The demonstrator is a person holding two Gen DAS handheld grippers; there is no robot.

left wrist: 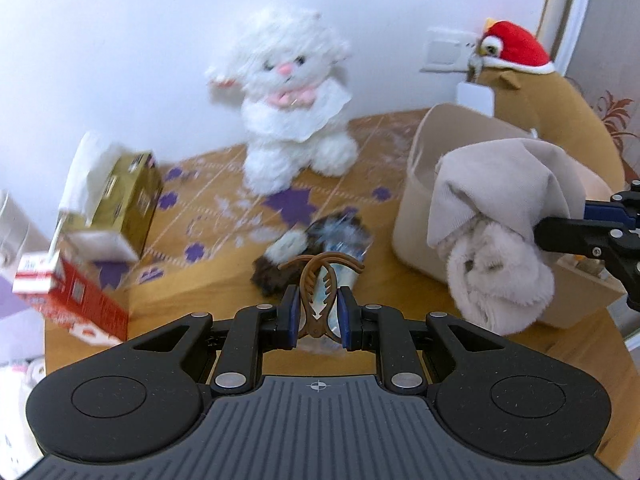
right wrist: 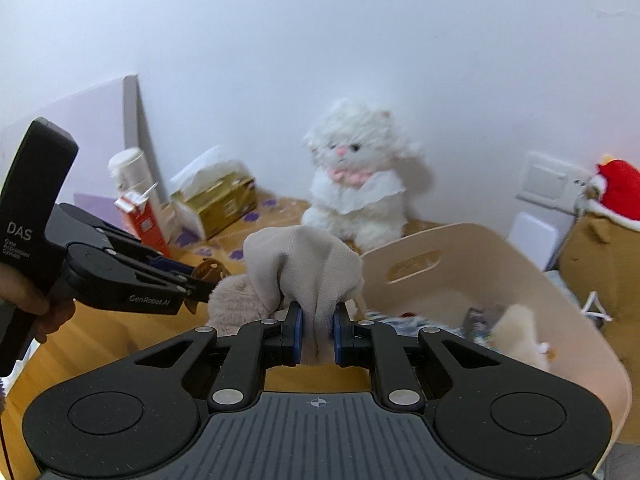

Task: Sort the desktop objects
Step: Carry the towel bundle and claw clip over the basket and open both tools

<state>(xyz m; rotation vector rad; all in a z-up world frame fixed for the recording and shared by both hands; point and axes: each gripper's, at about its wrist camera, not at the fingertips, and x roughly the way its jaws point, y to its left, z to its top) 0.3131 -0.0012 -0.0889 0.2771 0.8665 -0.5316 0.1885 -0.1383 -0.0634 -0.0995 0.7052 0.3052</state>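
1. Left gripper [left wrist: 318,312]: clenched on a brown hair clip [left wrist: 318,284], held above the wooden table [left wrist: 224,304].
2. Right gripper [right wrist: 318,330]: clamped on a beige cloth [right wrist: 304,268] with a fleecy lining, lifted beside the cream bin [right wrist: 500,264].
3. Behind: white plush cat [left wrist: 288,108] against the wall.
4. Left side: gold tissue box [left wrist: 132,200], red carton [left wrist: 76,296].
5. On the table past the clip: a dark furry item [left wrist: 292,248], blurred.
6. Bin: holds assorted small things, too blurred to name.
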